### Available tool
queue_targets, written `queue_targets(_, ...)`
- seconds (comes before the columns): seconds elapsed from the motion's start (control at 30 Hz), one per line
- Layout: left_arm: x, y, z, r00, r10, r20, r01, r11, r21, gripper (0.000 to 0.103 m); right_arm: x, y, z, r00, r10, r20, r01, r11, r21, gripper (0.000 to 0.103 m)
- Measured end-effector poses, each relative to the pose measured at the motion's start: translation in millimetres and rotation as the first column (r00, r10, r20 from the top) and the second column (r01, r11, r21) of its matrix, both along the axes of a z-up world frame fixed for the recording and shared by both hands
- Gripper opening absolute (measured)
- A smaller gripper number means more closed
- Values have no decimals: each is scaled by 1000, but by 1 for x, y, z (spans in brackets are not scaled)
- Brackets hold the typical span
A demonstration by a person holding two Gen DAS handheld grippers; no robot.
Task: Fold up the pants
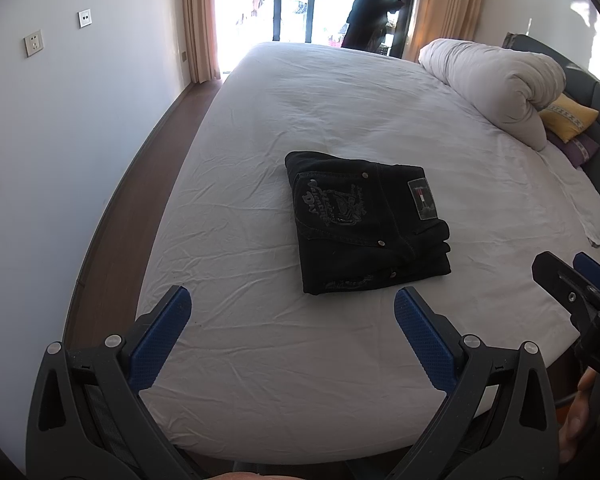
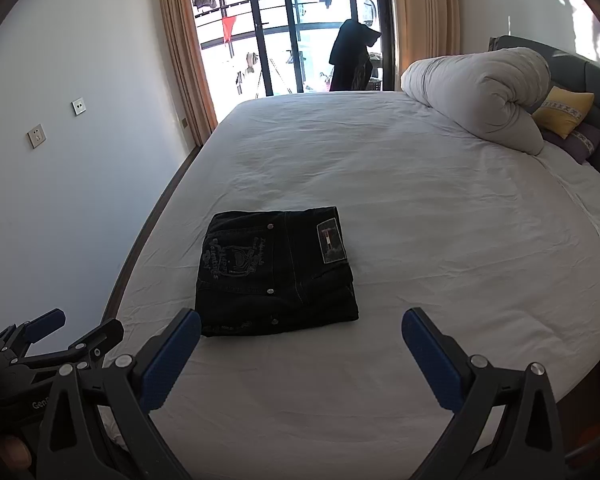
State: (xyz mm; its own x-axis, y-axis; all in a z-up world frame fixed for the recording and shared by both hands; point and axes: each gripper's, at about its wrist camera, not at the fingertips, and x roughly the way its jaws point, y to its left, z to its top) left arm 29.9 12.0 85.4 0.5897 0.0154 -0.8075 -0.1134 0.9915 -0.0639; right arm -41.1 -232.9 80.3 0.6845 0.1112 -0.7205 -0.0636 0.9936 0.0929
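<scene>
Black pants (image 1: 366, 222), folded into a compact square stack, lay flat on a white bed (image 1: 260, 380), roughly mid-mattress and nearer the foot edge. Top face showed a back pocket with pale embroidery and a small sewn patch near the 2 o'clock corner. Several layers visible along the edge at 4 o'clock in the left wrist view.

Judged as denim: fairly heavy for cloth, stiff enough to keep a crease, not slippery, not fragile. Stacked layers likely to slide apart if lifted by the top ply alone. Best taken at the thick folded edge, pinching all layers together, or from two opposite sides at once.

Left gripper (image 1: 292, 312) spread wide and empty, blue fingers (image 1: 162, 340) apart, held above the sheet. Pants sat ahead at about 1 o'clock from the gap, near but not touching; nearest corner just beyond the right-hand finger tip.

Right gripper (image 2: 300, 332) likewise spread wide and empty, grasping nothing. Pants sat ahead at about 11 o'clock, the near edge just beside the left-hand finger (image 2: 172, 360) tip; contact hard to rule out there, though appeared apart.

Fold appeared complete, judging by the tidy stack. Rolled duvet (image 1: 496, 88) and a yellow pillow (image 1: 568, 118) well apart, toward 2 o'clock.
</scene>
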Motion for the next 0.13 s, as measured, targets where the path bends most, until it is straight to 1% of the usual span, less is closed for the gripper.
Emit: queue_targets(0.13,1,1,0,1000,-2,-1,2,1000,-1,103,0,-1,-3,1000,5,-5,-5,1000,1,103)
